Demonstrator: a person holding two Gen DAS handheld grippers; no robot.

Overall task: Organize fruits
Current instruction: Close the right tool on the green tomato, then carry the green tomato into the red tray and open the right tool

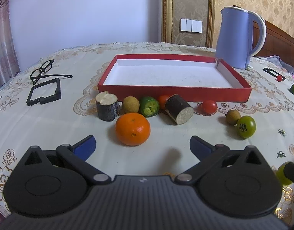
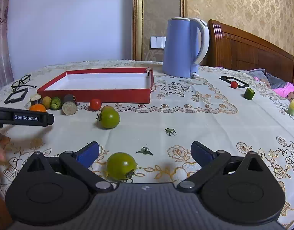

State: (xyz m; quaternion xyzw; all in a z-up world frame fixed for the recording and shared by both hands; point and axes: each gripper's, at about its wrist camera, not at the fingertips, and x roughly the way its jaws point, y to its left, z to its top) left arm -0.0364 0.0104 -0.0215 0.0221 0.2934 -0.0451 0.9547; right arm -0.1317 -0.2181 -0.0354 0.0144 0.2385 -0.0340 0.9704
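Both grippers, left (image 1: 142, 145) and right (image 2: 145, 152), spread wide, holding nothing.

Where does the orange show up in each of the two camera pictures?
Left wrist view: the orange sits low in the centre, just ahead of the open left gripper.
Right wrist view: far left, orange half hidden behind the left gripper.
Shared landmark: the red tray behind it.

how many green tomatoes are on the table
2. One green tomato lies between the right gripper's open fingers. The other sits farther out, touching a brown longan, right of the red cherry tomato. Nothing suggests hidden ones.
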